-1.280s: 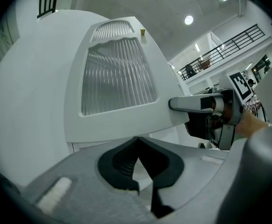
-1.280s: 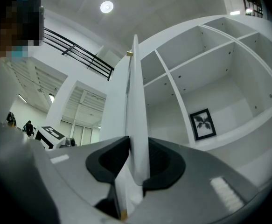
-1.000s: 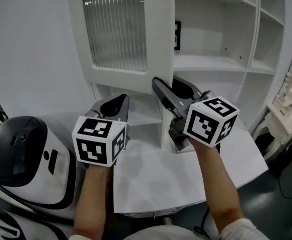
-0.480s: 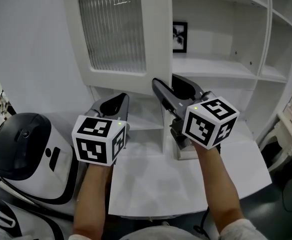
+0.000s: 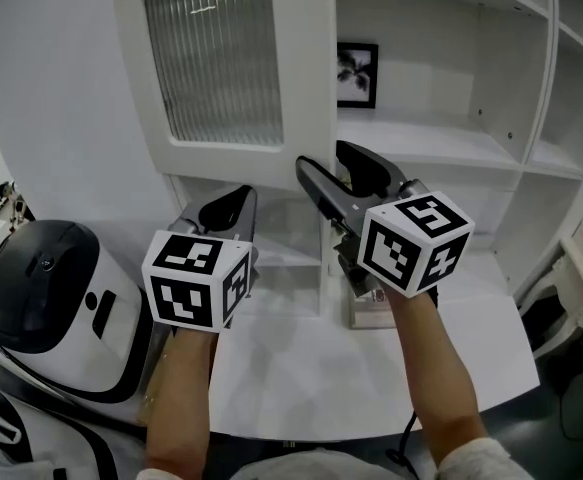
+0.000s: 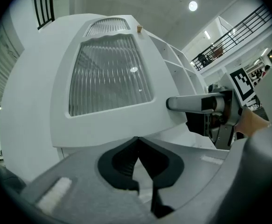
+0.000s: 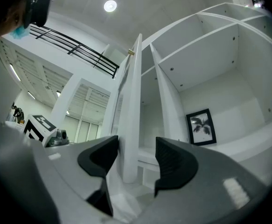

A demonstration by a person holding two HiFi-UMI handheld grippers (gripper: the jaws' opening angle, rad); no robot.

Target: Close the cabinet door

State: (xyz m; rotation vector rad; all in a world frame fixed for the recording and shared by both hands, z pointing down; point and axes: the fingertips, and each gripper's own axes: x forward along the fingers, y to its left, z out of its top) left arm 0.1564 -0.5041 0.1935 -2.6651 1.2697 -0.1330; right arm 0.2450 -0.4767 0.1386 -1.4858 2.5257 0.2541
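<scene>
The white cabinet door (image 5: 231,68) with its ribbed glass pane stands swung open in front of the shelves. My right gripper (image 5: 323,160) straddles the door's free edge (image 7: 132,106) near its lower corner. Its jaws have just been opening: the edge stands between them, the left pad close against it, the right pad clear of it. My left gripper (image 5: 239,200) is shut and holds nothing. It points level just below the door's bottom rail (image 6: 126,120). In the left gripper view the right gripper (image 6: 173,104) reaches in from the right.
A framed black-and-white picture (image 5: 356,73) stands on a shelf (image 5: 441,138) inside the open cabinet. A white machine with a black domed top (image 5: 41,298) sits at the left. Below my hands lies a white tabletop (image 5: 301,368), with a small box (image 5: 371,313) under the right wrist.
The right jaws have spread apart around the door edge. The door and both grippers have shifted a little left in the head view, and the framed picture now shows in full.
</scene>
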